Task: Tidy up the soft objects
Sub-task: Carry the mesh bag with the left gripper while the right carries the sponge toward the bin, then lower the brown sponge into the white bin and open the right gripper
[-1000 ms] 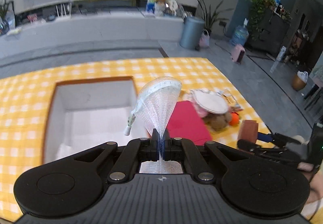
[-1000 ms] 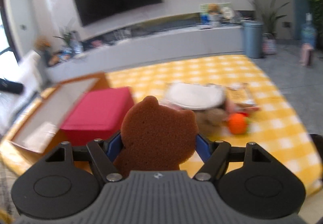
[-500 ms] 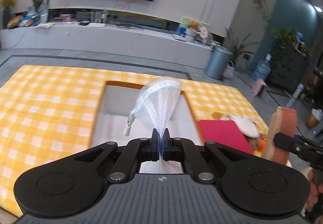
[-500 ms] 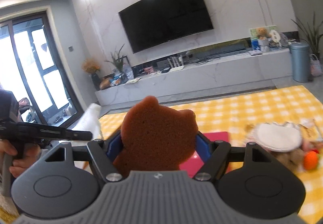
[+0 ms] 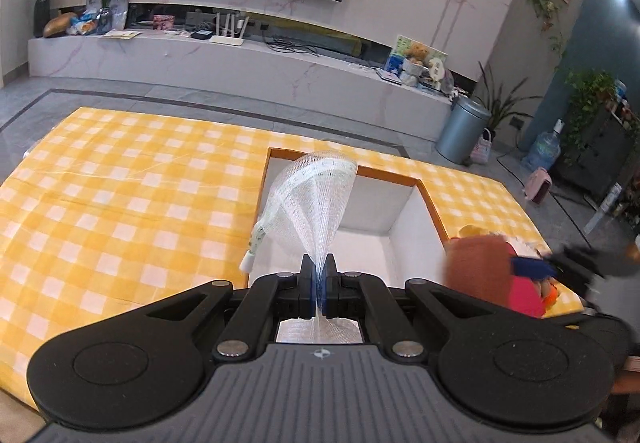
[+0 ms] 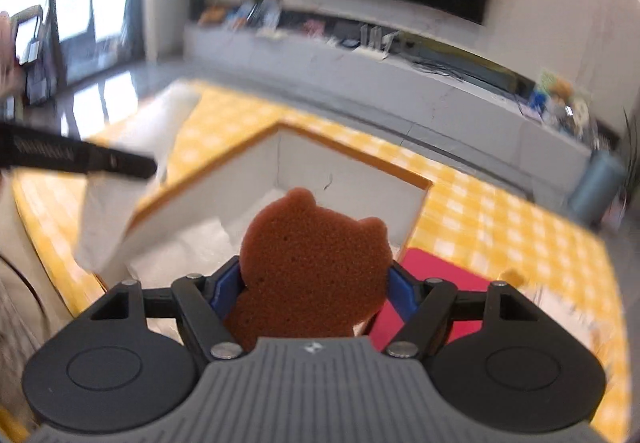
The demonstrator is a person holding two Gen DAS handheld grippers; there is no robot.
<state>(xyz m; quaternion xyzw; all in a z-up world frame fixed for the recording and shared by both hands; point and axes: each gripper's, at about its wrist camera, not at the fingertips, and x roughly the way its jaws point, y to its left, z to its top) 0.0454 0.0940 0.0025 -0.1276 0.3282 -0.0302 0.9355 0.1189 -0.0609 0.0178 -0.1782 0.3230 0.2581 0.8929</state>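
A white mesh net (image 5: 310,199) stands up from my left gripper (image 5: 318,285), which is shut on its gathered end, above the near edge of the open white box (image 5: 404,211). My right gripper (image 6: 314,283) is shut on a brown bear-shaped sponge (image 6: 308,263), hovering over the box's (image 6: 352,171) near right corner. In the left wrist view the sponge (image 5: 476,269) and right gripper (image 5: 560,267) show blurred at the right. The left gripper's finger (image 6: 80,159) crosses the right wrist view's left side, with the net (image 6: 128,179) a white blur.
The box sits on a yellow checked tablecloth (image 5: 120,211). A red pad (image 6: 436,291) lies right of the box, with small toys (image 5: 550,293) beyond it. A grey bin (image 5: 464,131) and a long white TV bench (image 5: 240,63) stand past the table.
Both hands swung left across the table. The box has come to the middle of both views, and the right gripper with the sponge has come in beside the left one over it.
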